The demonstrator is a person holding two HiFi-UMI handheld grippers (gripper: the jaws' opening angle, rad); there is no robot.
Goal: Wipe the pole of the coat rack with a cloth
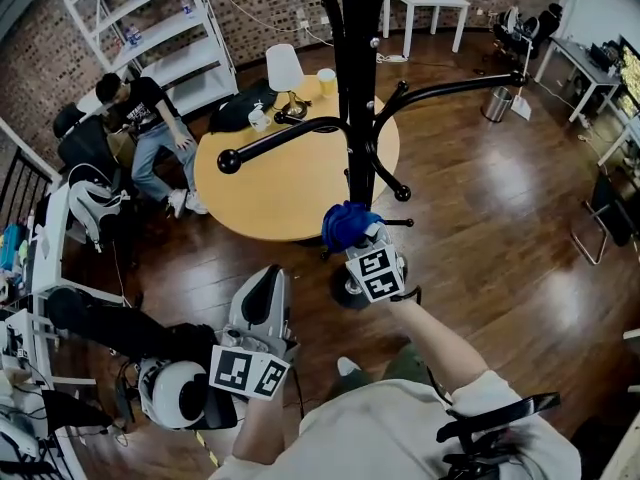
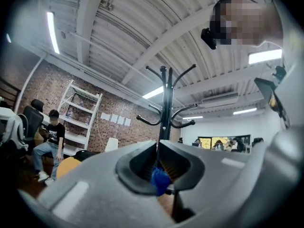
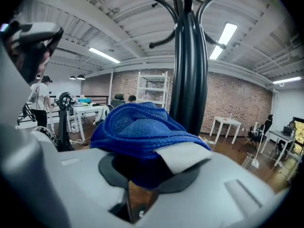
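The black coat rack pole [image 1: 357,88] rises in the middle of the head view, with curved hooks branching off it. My right gripper [image 1: 368,251] is shut on a bunched blue cloth [image 1: 347,224], and the cloth sits against the lower pole, near side. In the right gripper view the cloth [image 3: 137,127] bulges over the jaws of the right gripper [image 3: 156,160], with the pole [image 3: 190,80] right behind it. My left gripper [image 1: 262,308] hangs lower and to the left, away from the rack. Its jaws [image 2: 157,146] stand shut and hold nothing, facing the pole [image 2: 164,108].
A round yellow table [image 1: 270,183] stands just behind the rack, carrying a white lamp [image 1: 284,68] and a cup [image 1: 326,80]. A person [image 1: 145,128] sits at its left by white shelves [image 1: 150,28]. The rack's base [image 1: 350,288] is on the wooden floor.
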